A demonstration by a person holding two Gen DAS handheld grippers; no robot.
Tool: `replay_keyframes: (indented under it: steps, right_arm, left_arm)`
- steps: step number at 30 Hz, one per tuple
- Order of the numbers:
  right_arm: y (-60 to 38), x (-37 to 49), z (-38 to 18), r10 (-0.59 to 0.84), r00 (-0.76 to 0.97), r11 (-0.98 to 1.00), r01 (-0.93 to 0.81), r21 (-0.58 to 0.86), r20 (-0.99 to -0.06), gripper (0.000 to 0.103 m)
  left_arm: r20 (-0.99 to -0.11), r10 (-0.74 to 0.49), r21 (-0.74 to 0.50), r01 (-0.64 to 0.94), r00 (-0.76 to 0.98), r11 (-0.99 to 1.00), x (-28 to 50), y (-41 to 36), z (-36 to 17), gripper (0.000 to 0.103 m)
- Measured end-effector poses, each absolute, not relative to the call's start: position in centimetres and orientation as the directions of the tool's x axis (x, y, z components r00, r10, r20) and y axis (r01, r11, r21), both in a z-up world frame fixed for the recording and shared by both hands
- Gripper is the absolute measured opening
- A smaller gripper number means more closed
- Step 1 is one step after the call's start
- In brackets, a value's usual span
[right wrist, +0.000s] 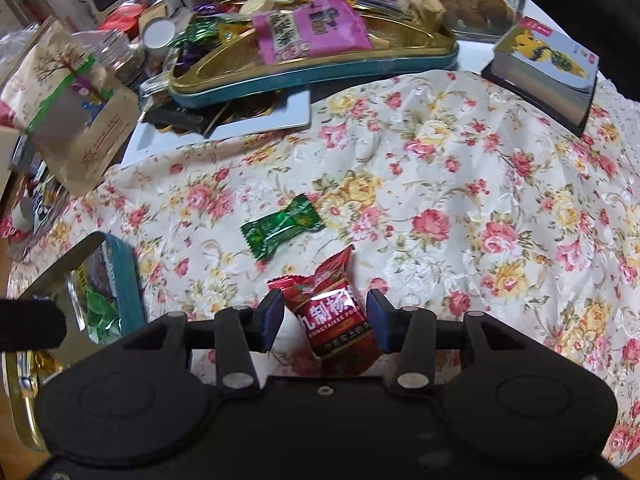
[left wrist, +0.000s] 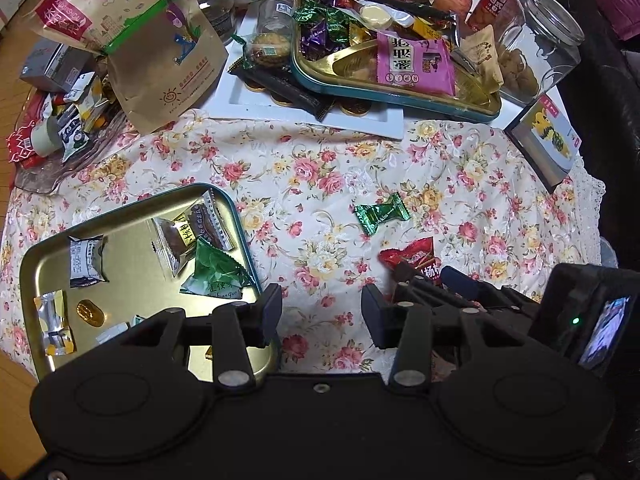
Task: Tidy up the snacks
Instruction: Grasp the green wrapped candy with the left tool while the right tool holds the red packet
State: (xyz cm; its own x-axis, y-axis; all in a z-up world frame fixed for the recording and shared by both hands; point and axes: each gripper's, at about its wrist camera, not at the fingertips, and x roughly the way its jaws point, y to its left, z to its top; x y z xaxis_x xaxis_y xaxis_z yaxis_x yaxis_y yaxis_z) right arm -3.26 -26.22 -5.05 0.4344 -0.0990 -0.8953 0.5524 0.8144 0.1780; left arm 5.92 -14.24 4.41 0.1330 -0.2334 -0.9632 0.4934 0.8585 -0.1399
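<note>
The red packet (right wrist: 334,316) lies on the floral cloth (right wrist: 440,184), between the spread fingers of the right gripper (right wrist: 323,320); neither pad visibly presses it. A green candy (right wrist: 282,227) lies just beyond the packet. The left gripper (left wrist: 322,316) is wide, empty, beside the near tin (left wrist: 132,264), which sits left of the packet.
</note>
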Motion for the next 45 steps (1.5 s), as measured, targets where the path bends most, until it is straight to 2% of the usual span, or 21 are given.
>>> replay_keyframes:
  steps: [8, 14, 20, 28, 33, 36, 40, 45]
  right_arm:
    - [-25.7, -2.9, -6.5, -0.133, 0.390, 0.847, 0.521, 0.099, -0.911, 0.049]
    - [-27.3, -4.3, -7.1, -0.177, 0.352, 0.803, 0.591, 0.072, -0.919, 0.047]
    - [-29.0, -6.2, -7.2, -0.173, 0.331, 0.750, 0.655, 0.094, -0.928, 0.047]
    - [-30.8, -8.6, -7.1, -0.119, 0.272, 0.649, 0.749, 0.133, -0.955, 0.047]
    - [-31.1, -9.2, -6.2, -0.082, 0.300, 0.622, 0.761, 0.186, -0.950, 0.046]
    - [-31.3, -9.4, -5.2, -0.095, 0.318, 0.630, 0.753, 0.190, -0.943, 0.046]
    - [-32.2, -10.2, -3.6, -0.103, 0.361, 0.585, 0.775, 0.237, -0.927, 0.046]
    - [-33.1, -11.0, -2.3, -0.117, 0.391, 0.536, 0.799, 0.273, -0.913, 0.046]
  left_arm:
    - [-0.964, -0.233, -0.140, 0.496, 0.130, 0.857, 5.9, -14.1, 4.3, 0.052]
    - [-0.962, -0.239, -0.142, 0.505, 0.132, 0.851, 5.7, -14.5, 4.4, 0.052]
    - [-0.963, -0.234, -0.129, 0.538, 0.130, 0.833, 5.1, -15.8, 3.9, 0.052]
    - [-0.941, -0.297, -0.152, 0.578, 0.164, 0.802, 5.8, -18.3, 2.2, 0.053]
    - [-0.950, -0.253, -0.092, 0.609, 0.185, 0.788, 6.6, -20.2, -0.2, 0.052]
    - [-0.954, -0.263, -0.108, 0.657, 0.142, 0.746, 6.8, -21.6, -1.3, 0.052]
    - [-0.944, -0.273, -0.059, 0.715, 0.188, 0.697, 6.5, -23.3, -1.6, 0.052]
    - [-0.938, -0.310, -0.072, 0.787, 0.156, 0.613, 6.7, -24.7, -2.9, 0.052]
